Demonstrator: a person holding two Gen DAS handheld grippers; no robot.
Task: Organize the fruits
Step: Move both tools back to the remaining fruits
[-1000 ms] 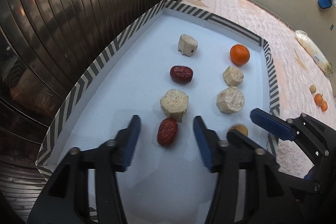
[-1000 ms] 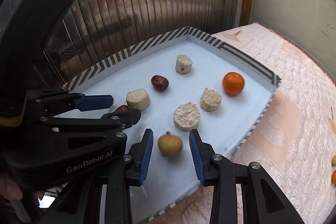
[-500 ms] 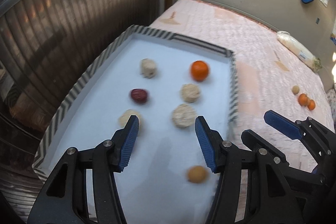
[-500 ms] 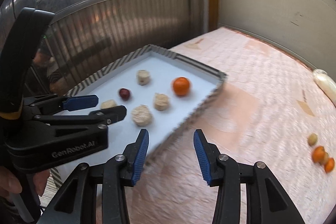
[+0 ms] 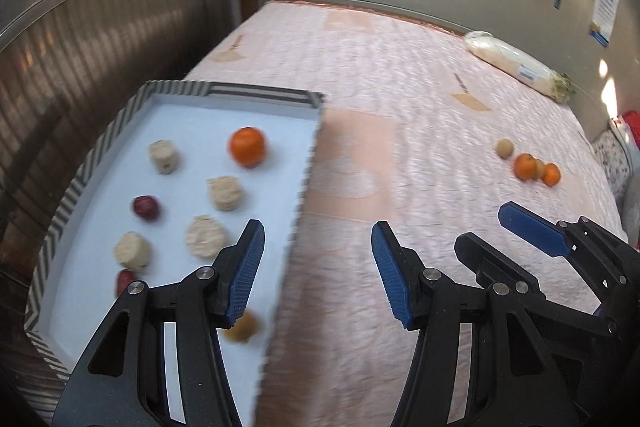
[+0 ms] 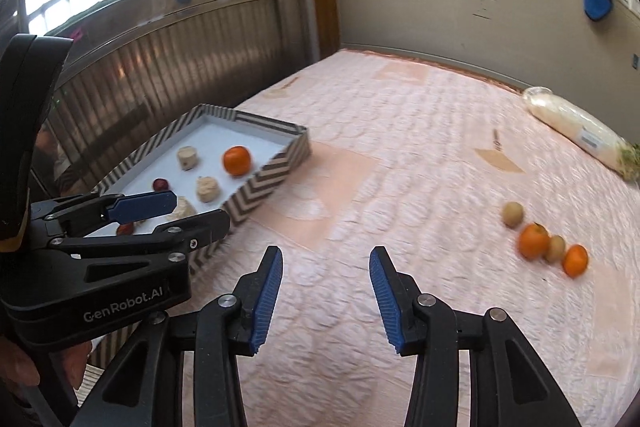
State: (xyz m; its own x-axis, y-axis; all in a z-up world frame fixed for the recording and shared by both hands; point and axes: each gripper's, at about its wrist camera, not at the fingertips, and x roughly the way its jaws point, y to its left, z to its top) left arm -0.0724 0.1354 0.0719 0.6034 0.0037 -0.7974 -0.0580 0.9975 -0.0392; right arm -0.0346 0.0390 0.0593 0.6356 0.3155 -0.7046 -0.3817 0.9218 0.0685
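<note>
**Mia:** What are the two grabbers doing?

**Dad:** The left gripper (image 5: 316, 267) has its blue fingers spread wide with nothing between them. It hangs over the right edge of the tray (image 5: 308, 163). The right gripper (image 6: 325, 291) is spread wide too, and holds nothing. It hangs over the pink bed cover (image 6: 400, 155).

**Mia:** What is in the tray?

**Dad:** Start at the near edge. A small brown round fruit (image 5: 242, 329) sits by the near right corner, partly behind a blue finger. A red date (image 5: 125, 279) is by the near left side. Then come two pale chunks (image 5: 133, 254) (image 5: 205, 235), side by side. Farther in are another red date (image 5: 146, 207) and a third pale chunk (image 5: 224, 193). Near the far edge sit one more pale chunk (image 5: 162, 157) and an orange (image 5: 247, 145).

**Mia:** Is any fruit out on the bed?

**Dad:** Yes, well apart from the tray, toward the right edge of the bed. Two oranges (image 6: 534, 239) (image 6: 575, 259) touch a little brown fruit (image 6: 556, 247) between them. Another brown fruit (image 6: 512, 213) is just beside them. A long white bag (image 6: 576, 129) lies at the far right edge.
</note>
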